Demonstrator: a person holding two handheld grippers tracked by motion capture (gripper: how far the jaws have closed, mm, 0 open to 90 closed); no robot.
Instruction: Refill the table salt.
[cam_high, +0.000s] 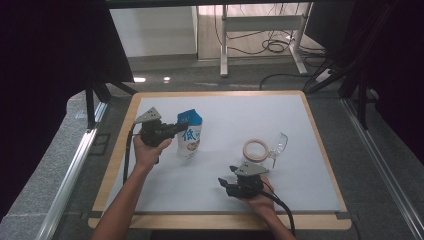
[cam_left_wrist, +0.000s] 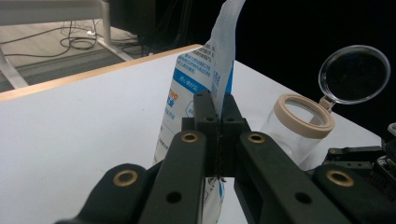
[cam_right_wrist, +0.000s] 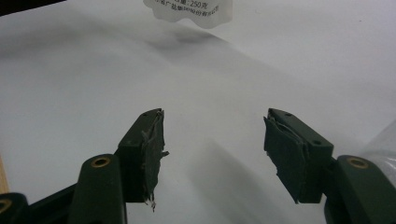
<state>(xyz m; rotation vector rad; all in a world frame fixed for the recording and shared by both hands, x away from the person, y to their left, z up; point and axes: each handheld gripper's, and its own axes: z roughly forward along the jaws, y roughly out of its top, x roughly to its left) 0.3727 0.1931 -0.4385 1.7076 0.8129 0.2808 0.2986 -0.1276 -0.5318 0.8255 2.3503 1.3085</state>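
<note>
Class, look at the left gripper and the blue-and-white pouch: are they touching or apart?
Touching. The left gripper view shows the left gripper with its jaws pinched shut on the pouch edge, no gap between them.

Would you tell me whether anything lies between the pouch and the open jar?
Nothing visible does. The left gripper is shut on the pouch, and only bare table lies between it and the jar.
</note>
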